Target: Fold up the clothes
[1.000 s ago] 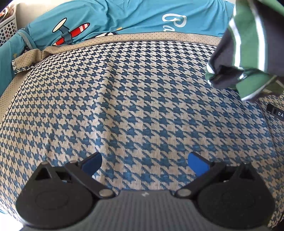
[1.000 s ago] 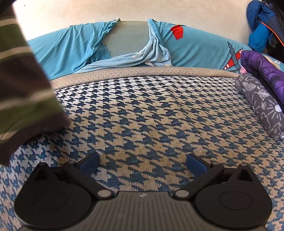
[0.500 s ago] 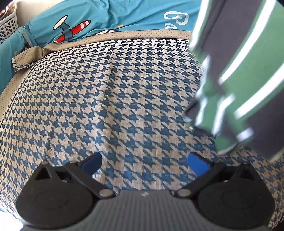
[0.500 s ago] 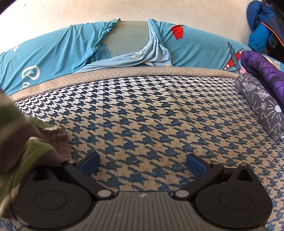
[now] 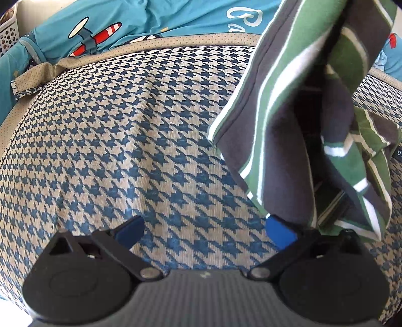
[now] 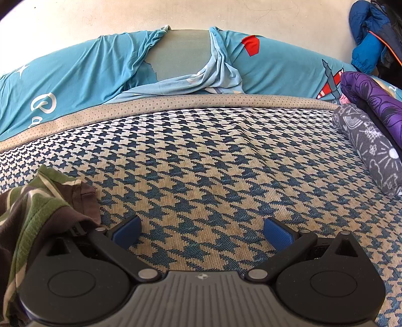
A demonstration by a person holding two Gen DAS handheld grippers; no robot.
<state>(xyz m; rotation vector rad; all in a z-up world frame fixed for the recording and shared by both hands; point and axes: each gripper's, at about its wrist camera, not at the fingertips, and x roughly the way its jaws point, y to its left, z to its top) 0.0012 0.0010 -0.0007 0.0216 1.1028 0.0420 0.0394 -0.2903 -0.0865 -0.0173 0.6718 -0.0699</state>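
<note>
Houndstooth blanket point(image 5: 130, 140) spreads beneath both level, forward-pointing claws. Striped green-and-grey garment point(image 5: 309, 120) hangs lengthwise downward between them, draping the left gripper's point(image 5: 204, 230) right side. Left gripper and right gripper point(image 6: 202, 232) gape, empty.

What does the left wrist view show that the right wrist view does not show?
Only the left wrist view shows the white basket and the left gripper, open. Only the right wrist view shows the purple cloth, the grey patterned roll, the blue jacket and the right gripper, open. Both show the striped green garment, the houndstooth cover and the turquoise sheet.
</note>
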